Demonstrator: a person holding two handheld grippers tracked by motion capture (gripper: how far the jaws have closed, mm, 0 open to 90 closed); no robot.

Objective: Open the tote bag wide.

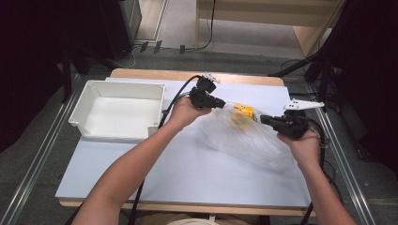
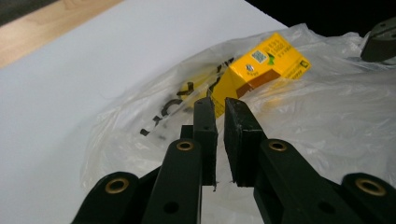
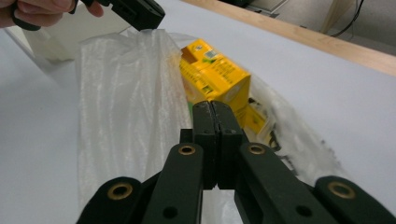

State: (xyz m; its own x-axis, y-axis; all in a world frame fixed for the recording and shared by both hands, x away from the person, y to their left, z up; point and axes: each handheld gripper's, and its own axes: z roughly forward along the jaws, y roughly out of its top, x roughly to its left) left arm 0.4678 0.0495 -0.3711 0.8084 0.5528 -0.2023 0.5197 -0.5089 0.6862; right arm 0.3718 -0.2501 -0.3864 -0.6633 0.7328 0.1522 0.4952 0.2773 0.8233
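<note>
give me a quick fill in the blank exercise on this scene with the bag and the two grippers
1. The yellow carton lies inside a clear plastic ____.
2. The tray at the table's left is ____ in colour.
3. In the right gripper view, the right hand-held gripper has its jaws pressed ____.
4. The left hand-held gripper and the right one hold the plastic bag above a pale ____.

Missing words: bag; white; together; table

Clear plastic bag holds yellow carton.
</note>
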